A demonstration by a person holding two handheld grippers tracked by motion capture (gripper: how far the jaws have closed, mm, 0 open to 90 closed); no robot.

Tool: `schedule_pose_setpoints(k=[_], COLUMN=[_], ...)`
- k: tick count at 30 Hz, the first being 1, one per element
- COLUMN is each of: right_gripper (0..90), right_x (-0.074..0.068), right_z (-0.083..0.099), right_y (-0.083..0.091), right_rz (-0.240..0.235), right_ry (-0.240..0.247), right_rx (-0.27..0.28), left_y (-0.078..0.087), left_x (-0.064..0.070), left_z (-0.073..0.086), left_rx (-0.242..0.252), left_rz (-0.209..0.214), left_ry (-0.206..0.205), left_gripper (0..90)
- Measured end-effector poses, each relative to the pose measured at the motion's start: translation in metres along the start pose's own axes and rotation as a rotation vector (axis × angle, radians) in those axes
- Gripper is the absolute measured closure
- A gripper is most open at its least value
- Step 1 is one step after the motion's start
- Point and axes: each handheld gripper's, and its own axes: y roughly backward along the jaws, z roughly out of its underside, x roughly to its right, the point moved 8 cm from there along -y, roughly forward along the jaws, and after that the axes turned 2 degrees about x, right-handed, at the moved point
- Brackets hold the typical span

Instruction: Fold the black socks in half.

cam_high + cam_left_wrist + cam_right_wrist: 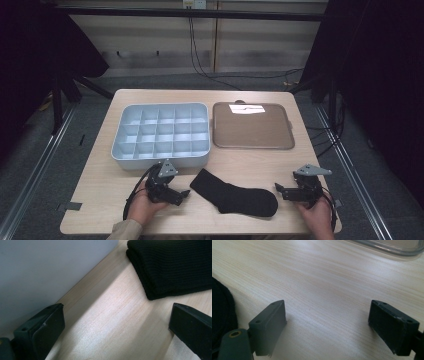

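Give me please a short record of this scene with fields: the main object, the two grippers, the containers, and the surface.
main object: black knitted sock, lying flat near the table's front edge, between the grippers
left gripper: open, beside the sock's cuff, not touching
right gripper: open, beside the sock's toe, apart from it
containers: pale blue plastic divided organiser tray; brown flat square tray to its right
surface: light wooden table

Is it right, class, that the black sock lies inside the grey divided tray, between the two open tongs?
Not quite. The high view shows the black sock flat on the table, in front of the grey divided tray, between the open left tongs and right tongs.
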Motion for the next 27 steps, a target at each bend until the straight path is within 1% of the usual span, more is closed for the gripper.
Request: schedule_pose_setpoints(k=[7,8,11,12,15,16,17,18,19,21,22,23,24,25,26,27], right_gripper=[14.4,14.4,14.4,14.4,14.5,14.8,14.8,14.9,15.0,15.4,15.8,16.9,16.9,19.4,20.3,20.3], right_x=[0.000,0.000,0.000,0.000,-0.001,-0.001,-0.001,-0.001,-0.001,-0.001,-0.001,-0.001,-0.001,-0.001,-0.002,-0.002], right_z=[0.000,0.000,0.000,0.001,0.001,0.001,0.001,0.001,0.001,0.002,0.002,0.002,0.002,0.002,0.002,0.002], right_y=[0.000,0.001,0.001,0.001,0.001,0.002,0.002,0.002,0.002,0.003,0.003,0.004,0.004,0.004,0.005,0.005], right_rz=[0.001,0.002,0.005,0.005,0.006,0.006,0.006,0.005,0.004,0.004,0.004,0.004,0.004,-0.001,-0.005,-0.005], right_ry=[-0.004,-0.005,-0.006,-0.008,-0.007,-0.010,-0.010,-0.010,-0.007,-0.013,-0.010,-0.010,-0.010,-0.006,-0.008,-0.008], right_rx=[-0.001,0.000,0.000,0.001,0.002,0.003,0.003,0.002,0.005,0.002,0.003,0.005,0.005,0.005,0.003,0.003], left_y=[0.000,-0.001,-0.001,-0.001,-0.001,0.000,0.000,0.001,0.002,0.004,0.004,0.005,0.005,0.008,0.009,0.009], left_x=[0.000,0.000,0.000,0.000,0.000,0.000,0.000,0.001,0.001,0.001,0.000,0.001,0.001,0.002,0.003,0.003], left_z=[-0.001,-0.001,-0.002,-0.002,-0.003,-0.002,-0.002,-0.002,-0.003,-0.002,-0.003,-0.004,-0.004,-0.007,-0.007,-0.007], left_rx=[0.001,0.002,-0.011,-0.025,-0.030,-0.058,-0.058,-0.070,-0.067,-0.076,-0.067,-0.071,-0.071,-0.085,-0.097,-0.097], left_rz=[-0.008,-0.016,-0.017,-0.021,-0.024,-0.032,-0.032,-0.033,-0.038,-0.032,-0.028,-0.011,-0.011,0.012,0.019,0.019], left_ry=[0.008,0.014,0.010,0.019,0.020,0.025,0.025,0.031,0.036,0.041,0.048,0.066,0.066,0.070,0.072,0.072], left_gripper=[0.0,0.0,0.0,0.0,0.0,0.0,0.0,0.4,2.2,6.2,6.2,8.0,10.0,13.7,17.9,19.1])
